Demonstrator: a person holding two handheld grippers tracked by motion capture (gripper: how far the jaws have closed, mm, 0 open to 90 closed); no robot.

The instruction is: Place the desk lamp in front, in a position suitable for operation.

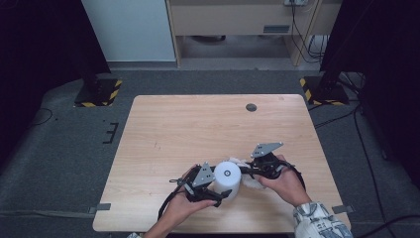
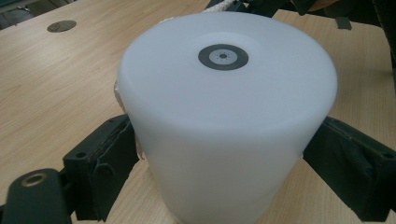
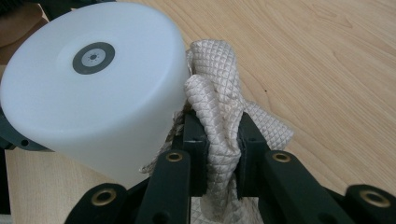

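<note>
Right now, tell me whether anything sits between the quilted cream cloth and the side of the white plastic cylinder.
Nothing visible does. The quilted cream cloth, pinched in the right gripper, lies directly against the wall of the white plastic cylinder, which the left gripper clamps on the wooden table.

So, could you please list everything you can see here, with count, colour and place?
white cylinder: one, white with a dark ring mark on top, near edge of the table, held from both sides
cloth: one, cream, quilted, pressed against the cylinder's side
table: one, light wood, centre
round cap: one, grey, far part of the table
left gripper: one, black, jaws around the cylinder
right gripper: one, black, clamped on the cloth
hands: two, at the near edge
</note>
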